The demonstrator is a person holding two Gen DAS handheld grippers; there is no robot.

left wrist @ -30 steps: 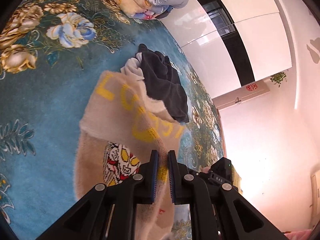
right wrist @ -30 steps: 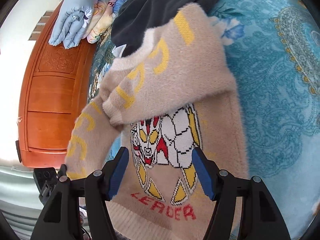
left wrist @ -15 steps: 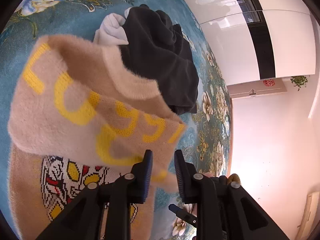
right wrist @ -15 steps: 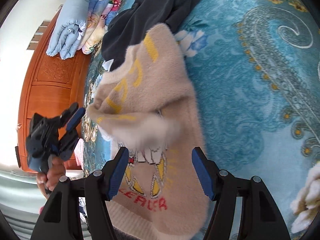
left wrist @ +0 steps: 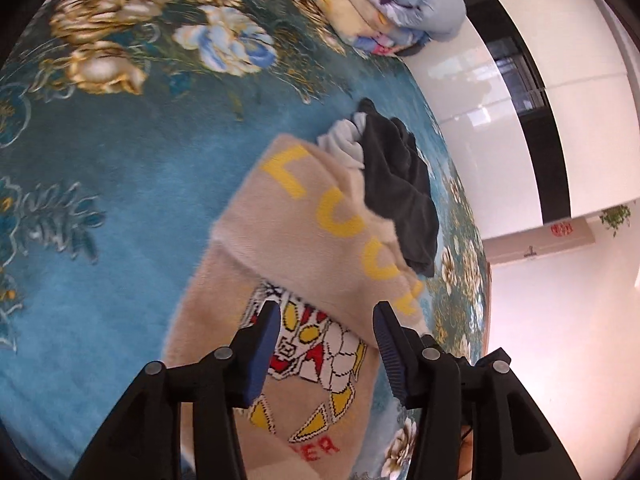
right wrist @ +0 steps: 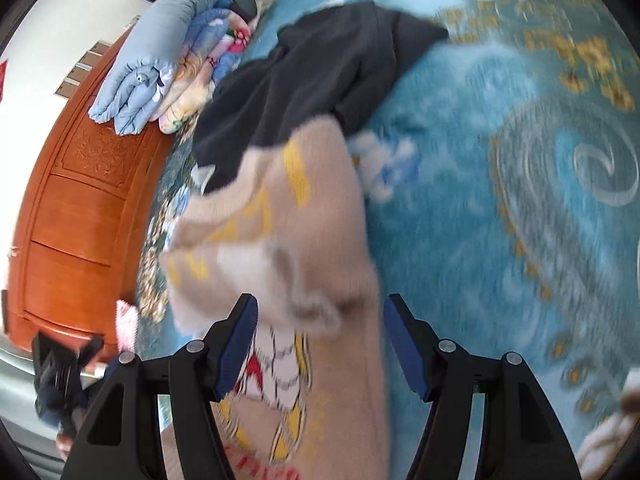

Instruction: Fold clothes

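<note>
A beige sweater (left wrist: 304, 264) with yellow letters and a cartoon figure lies on the blue floral bedspread (left wrist: 120, 184); its sleeve is folded across the chest. It also shows, blurred, in the right wrist view (right wrist: 304, 264). My left gripper (left wrist: 326, 320) is open and empty just above the sweater's chest print. My right gripper (right wrist: 320, 316) is open and empty over the folded sleeve cuff. The left gripper also appears at the lower left of the right wrist view (right wrist: 60, 368).
A dark garment (left wrist: 396, 184) with a white piece (left wrist: 344, 140) lies just beyond the sweater, also in the right wrist view (right wrist: 320, 92). Folded quilts (left wrist: 380, 4) are stacked at the bed's far end. A wooden headboard (right wrist: 76, 208) stands left. White wardrobe doors (left wrist: 500, 80) are at right.
My left gripper has opened and let go of the sleeve, which now lies folded across the sweater's chest. The left gripper has pulled back. The right gripper stays open.
</note>
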